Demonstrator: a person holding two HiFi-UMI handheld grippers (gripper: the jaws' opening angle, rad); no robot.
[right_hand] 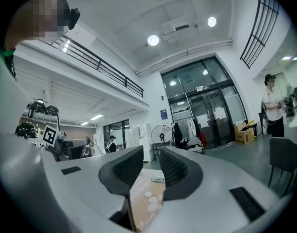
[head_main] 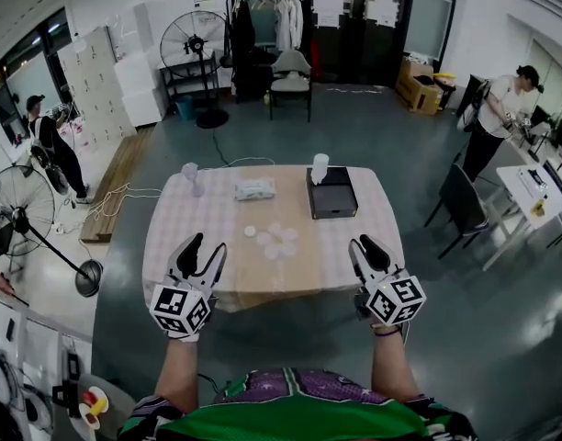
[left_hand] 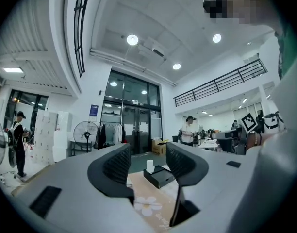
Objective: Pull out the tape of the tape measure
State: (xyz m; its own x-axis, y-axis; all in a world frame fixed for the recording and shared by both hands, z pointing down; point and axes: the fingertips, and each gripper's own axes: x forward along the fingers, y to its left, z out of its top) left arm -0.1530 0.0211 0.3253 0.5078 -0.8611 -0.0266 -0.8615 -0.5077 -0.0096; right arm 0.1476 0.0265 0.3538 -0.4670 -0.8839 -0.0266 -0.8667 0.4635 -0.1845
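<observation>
My left gripper (head_main: pixel 206 247) is released: its jaws stand well apart with nothing between them, and through the gap I see only a white flower print (left_hand: pixel 148 205) on the cloth and a black box (left_hand: pixel 159 176) farther off. My right gripper (head_main: pixel 365 244) is also released, its jaws closer together than the left pair but still with a clear gap and nothing held. Both grippers hover at the near edge of the surface (head_main: pixel 171 246), the left over its near-left part and the right over its near-right part, well apart from each other. The surface is covered by a pale checked cloth with a tan strip down the middle, where the flower print lies. A small white disc (head_main: pixel 251 231) sits just left of the print. Toward the far side lie a whitish flat pack (head_main: pixel 254 189) and a small clear object (head_main: pixel 191 175), and a white upright item (head_main: pixel 320 166) stands at the black box's far left corner. I cannot tell which of these, if any, is the tape measure; neither gripper has it. Beyond the surface stand a chair (head_main: pixel 291 76) and a fan (head_main: pixel 195 39).
</observation>
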